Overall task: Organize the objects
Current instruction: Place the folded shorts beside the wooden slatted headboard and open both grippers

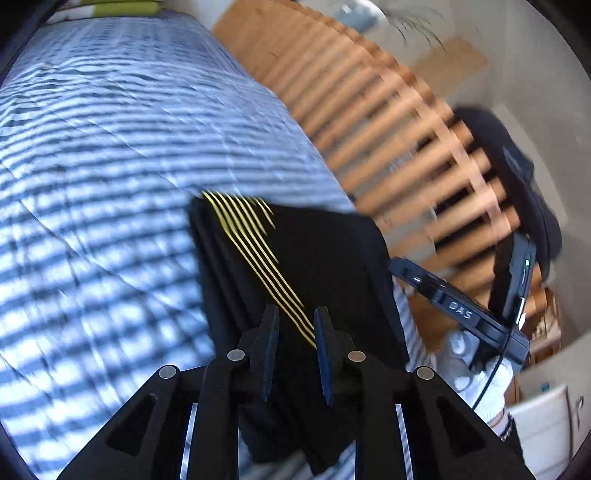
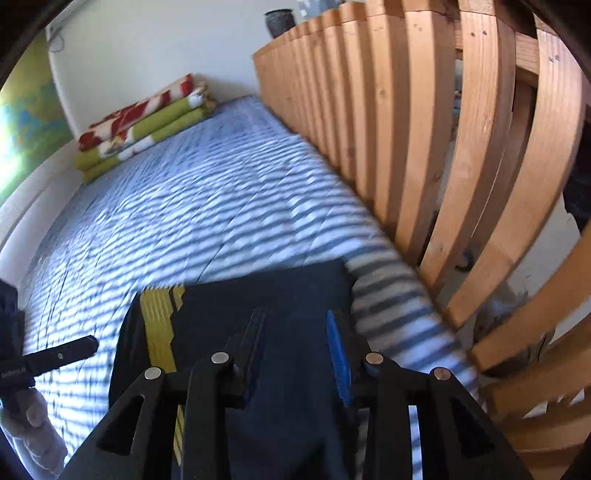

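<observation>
Bed, rail, bedding stack, background clutter.

Striped blue-white mattress cover (image 2: 207,206) fills centre and left of my right view; wooden slat railing (image 2: 424,147) runs along its right edge, touching it. Folded blankets (image 2: 144,125), green with red-white print, stacked upper left against the white wall (image 2: 155,48). Dark pot (image 2: 279,22) on top of the railing, top centre. In my left view, blurred dark cap (image 1: 517,173) at right, beyond the slats.

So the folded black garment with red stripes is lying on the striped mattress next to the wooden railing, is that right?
Not quite: the stripes on the folded black garment are yellow, as the left wrist view shows. It does lie on the striped mattress next to the wooden railing.
</observation>
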